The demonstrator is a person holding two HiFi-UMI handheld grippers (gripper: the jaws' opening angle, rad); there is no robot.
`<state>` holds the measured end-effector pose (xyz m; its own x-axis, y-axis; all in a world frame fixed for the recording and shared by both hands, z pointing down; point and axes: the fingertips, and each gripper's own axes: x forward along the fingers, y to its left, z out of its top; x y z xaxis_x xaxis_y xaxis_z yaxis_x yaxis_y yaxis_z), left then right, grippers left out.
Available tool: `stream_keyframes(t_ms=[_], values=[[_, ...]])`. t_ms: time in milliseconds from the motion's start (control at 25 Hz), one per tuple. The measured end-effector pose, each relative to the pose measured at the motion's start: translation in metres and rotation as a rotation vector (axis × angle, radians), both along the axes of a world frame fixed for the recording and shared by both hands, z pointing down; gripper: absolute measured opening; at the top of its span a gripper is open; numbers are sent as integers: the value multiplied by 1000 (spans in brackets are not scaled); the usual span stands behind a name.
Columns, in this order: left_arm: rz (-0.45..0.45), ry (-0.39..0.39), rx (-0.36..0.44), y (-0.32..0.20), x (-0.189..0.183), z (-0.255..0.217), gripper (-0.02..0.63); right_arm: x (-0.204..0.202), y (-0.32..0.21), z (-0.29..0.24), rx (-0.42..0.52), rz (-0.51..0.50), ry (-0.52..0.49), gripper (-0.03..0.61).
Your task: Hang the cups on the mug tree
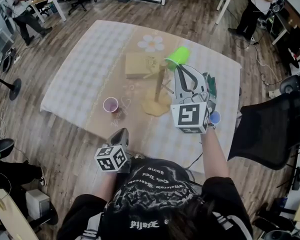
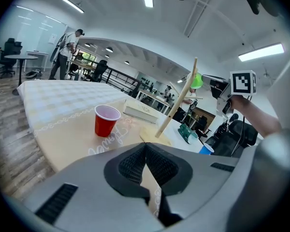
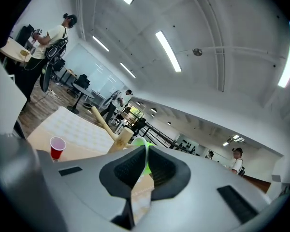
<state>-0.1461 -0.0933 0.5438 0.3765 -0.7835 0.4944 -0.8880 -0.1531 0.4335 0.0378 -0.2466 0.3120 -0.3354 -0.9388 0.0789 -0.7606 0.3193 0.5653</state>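
The wooden mug tree point(image 1: 160, 90) stands mid-table, with pegs near its top. My right gripper point(image 1: 180, 67) is shut on the rim of a green cup point(image 1: 178, 55) and holds it tilted against the tree's top. In the right gripper view the green cup's point(image 3: 144, 154) thin wall is pinched between the pads, with the tree's pole point(image 3: 102, 123) just behind. A red cup point(image 1: 110, 104) stands upright left of the tree's base. My left gripper point(image 1: 121, 133) hovers at the table's near edge, shut and empty. From there the red cup point(image 2: 106, 120) and the tree point(image 2: 176, 105) lie ahead.
A flat tan box point(image 1: 138, 64) lies behind the tree. A blue cup point(image 1: 215, 117) stands near the table's right edge, beside a dark green object point(image 2: 187, 133). A black office chair point(image 1: 272, 129) stands at the right. People stand at desks in the background.
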Motion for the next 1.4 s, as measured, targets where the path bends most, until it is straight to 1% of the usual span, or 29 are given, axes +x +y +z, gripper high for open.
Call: stream_keyframes(t_ms=[400,680,760,880,1040,1160,1280,1400], values=[[-16,19,-18,3,-3,8,17,-11,9,18,-7,-15,34,32],[-22,20,-20,4,-3,7,17,-13,13,26,-25,-17,28,38],[-21,19,-22,4,-2,6,17,-15,15,26,-39,-28,8,43],[-14,16,-21,4,-1,5,17,-19,18,28,-70,-52,-34,100],[-6,13,-17,2,1,7,17,-17,24,30,-92,-69,-123,104],[-4,11,-15,2,1,5,17,-5,31,30,-122,-66,-199,114],[0,13,-17,2,1,6,17,18,36,38,-161,-25,-244,114],[4,17,-22,1,3,8,17,55,40,57,-204,68,-276,114]])
